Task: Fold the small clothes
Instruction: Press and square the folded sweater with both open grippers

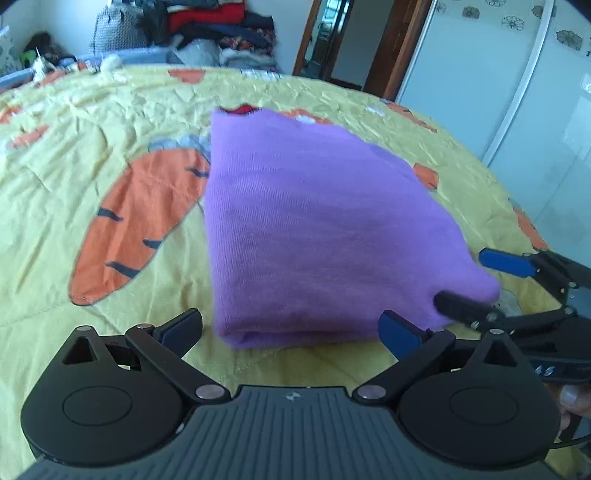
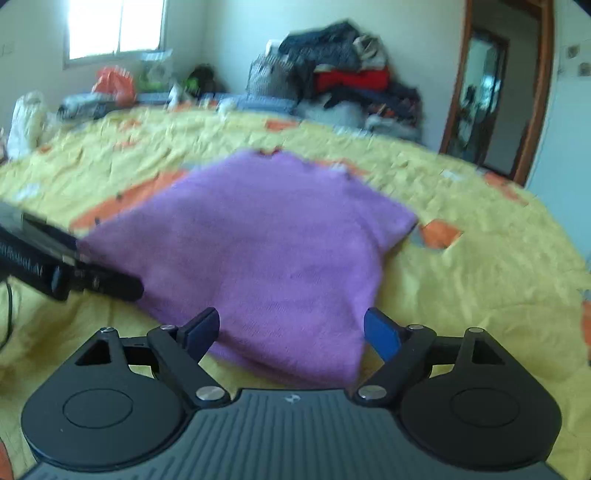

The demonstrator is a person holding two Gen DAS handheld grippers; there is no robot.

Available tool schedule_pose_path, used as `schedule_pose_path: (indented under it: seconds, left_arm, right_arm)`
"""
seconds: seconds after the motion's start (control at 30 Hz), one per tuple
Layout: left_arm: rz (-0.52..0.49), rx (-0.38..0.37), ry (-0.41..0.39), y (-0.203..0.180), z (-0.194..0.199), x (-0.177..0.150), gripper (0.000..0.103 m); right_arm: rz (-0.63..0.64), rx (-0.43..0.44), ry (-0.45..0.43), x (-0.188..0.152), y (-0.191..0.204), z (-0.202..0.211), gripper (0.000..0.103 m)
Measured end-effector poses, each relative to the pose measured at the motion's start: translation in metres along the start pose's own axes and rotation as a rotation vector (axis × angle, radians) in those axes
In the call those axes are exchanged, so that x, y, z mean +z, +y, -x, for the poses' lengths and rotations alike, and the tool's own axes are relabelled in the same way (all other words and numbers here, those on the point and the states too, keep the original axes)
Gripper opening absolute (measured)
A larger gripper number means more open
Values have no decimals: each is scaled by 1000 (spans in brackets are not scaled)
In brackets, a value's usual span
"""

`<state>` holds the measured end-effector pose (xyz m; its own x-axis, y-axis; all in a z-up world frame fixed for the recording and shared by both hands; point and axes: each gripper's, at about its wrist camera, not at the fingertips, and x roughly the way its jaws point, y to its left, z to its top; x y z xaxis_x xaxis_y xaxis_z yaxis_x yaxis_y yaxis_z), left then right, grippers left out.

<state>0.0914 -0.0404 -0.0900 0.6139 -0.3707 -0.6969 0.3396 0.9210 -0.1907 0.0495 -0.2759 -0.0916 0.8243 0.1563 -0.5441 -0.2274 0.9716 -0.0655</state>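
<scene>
A purple knit garment (image 1: 306, 236) lies folded on the yellow carrot-print bedspread (image 1: 110, 110), a bit of red showing at its far collar. My left gripper (image 1: 291, 328) is open and empty, jaws wide at the garment's near folded edge. My right gripper (image 1: 469, 280) shows at the garment's right corner, open with the corner between its fingers. In the right wrist view the garment (image 2: 266, 251) fills the middle, my right gripper (image 2: 291, 328) is open around its near edge, and the left gripper (image 2: 107, 282) touches its left edge.
A pile of clothes (image 2: 347, 85) and bags sit beyond the bed's far edge. A window (image 2: 114, 26) is at far left, a wooden door frame (image 2: 495, 92) at right. A white wardrobe (image 1: 517, 92) stands right of the bed.
</scene>
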Motion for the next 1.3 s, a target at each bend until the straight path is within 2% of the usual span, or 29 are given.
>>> schedule_pose_path:
  seconds: [0.1, 0.17, 0.27, 0.33, 0.43, 0.53, 0.63, 0.73, 0.83, 0.97, 1.07, 1.3]
  left_arm:
    - [-2, 2, -1, -2, 0, 3, 103]
    - [2, 15, 8, -3, -4, 6, 103]
    - [15, 27, 38, 2, -11, 4, 103]
    - [-1, 40, 25, 3, -12, 1, 103]
    - [-27, 53, 7, 1, -10, -5, 103]
    - [-49, 75, -1, -3, -11, -8, 103]
    - [-71, 103, 11, -9, -12, -9, 103]
    - [-75, 123, 25, -13, -12, -10, 103]
    - [-121, 154, 48, -19, -14, -10, 103]
    - [-106, 166, 55, -19, -14, -10, 103]
    - [-93, 184, 65, -20, -12, -11, 103]
    - [-62, 217, 76, -23, -3, -20, 103]
  right_arm:
    - [-24, -22, -21, 6, -2, 1, 87]
    - [-35, -7, -22, 11, -2, -6, 88]
    - [-40, -2, 22, 14, 3, -21, 90]
    - [-25, 0, 89, 8, 8, -32, 96]
    - [-67, -6, 79, -2, 5, -25, 103]
    - [-124, 21, 124, -10, -1, -21, 103]
    - [-115, -37, 80, -16, 4, -7, 103]
    - [-149, -12, 69, -16, 6, 1, 103]
    - [-110, -21, 65, -14, 15, 3, 103]
    - [-116, -37, 64, -9, 16, -3, 103]
    - [-135, -35, 114, -13, 13, -9, 103]
    - [-136, -63, 149, -30, 18, 8, 103]
